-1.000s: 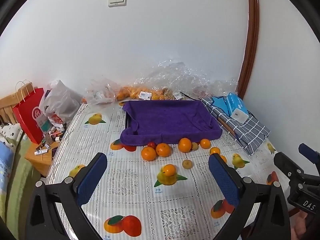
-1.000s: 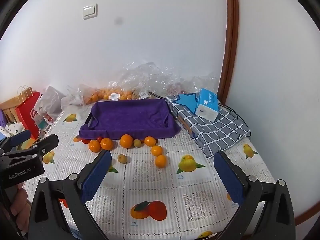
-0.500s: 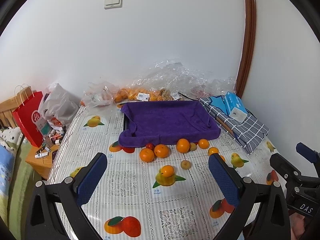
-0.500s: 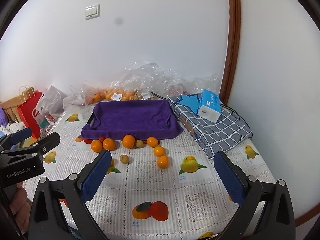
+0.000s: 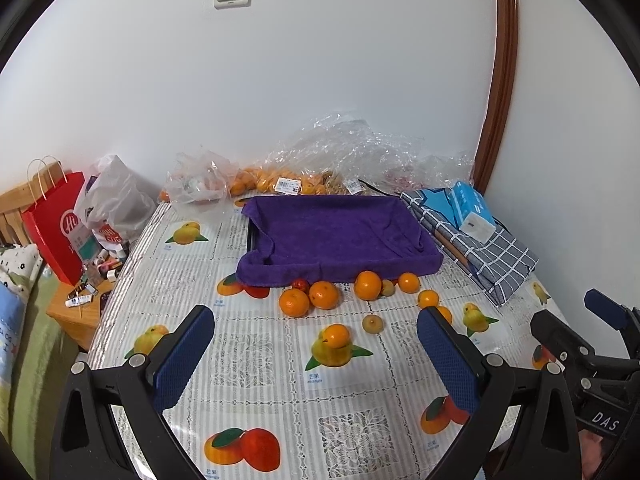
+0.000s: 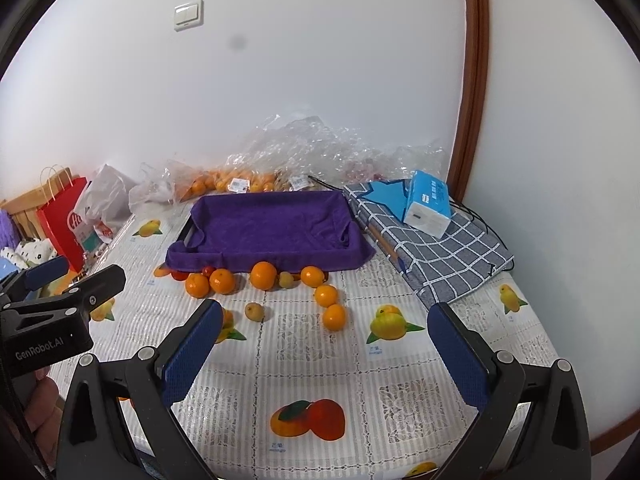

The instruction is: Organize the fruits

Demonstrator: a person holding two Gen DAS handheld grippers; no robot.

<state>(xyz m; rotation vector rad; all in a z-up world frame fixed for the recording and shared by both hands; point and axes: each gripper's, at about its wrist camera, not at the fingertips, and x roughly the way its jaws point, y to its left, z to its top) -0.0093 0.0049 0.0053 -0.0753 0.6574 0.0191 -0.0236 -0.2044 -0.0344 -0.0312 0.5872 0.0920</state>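
Purple towelling is lining the tray (image 5: 340, 232) at the back of the desk (image 5: 256, 360), and it is lying empty: no fruit is sitting in it yet, so by my reading the sorting is not yet begun. All the loose fruit is waiting on the printed oilcloth just in front of the tray's near edge. A row of oranges (image 5: 324, 294) is crowding against the towel's hem, with a small red fruit (image 5: 300, 284) tucked beside them and a small yellowish fruit (image 5: 387, 287) sitting between two oranges. Nearer the camera, one orange (image 5: 336, 335) is resting on a printed mango, and a small brownish fruit (image 5: 372, 324) is lying just beside it. Two more oranges (image 6: 330, 306) are sitting apart on the right.

The left tongs (image 5: 316, 356) are hanging spread wide and gripping nothing, well short of the fruit. The right tongs (image 6: 326, 356) are likewise spread and empty.

Around the work, crumpled clear plastic bags (image 5: 360, 152) holding more oranges are piling up against the wall behind the tray. A folded checked cloth (image 6: 436, 256) carrying a blue tissue pack (image 6: 426, 204) is lying just right of the tray, and a red paper bag (image 5: 56, 220) is standing off the desk's left side. Nothing is blocking the way to the fruit; the printed fruit pictures could be mistaken for real ones.
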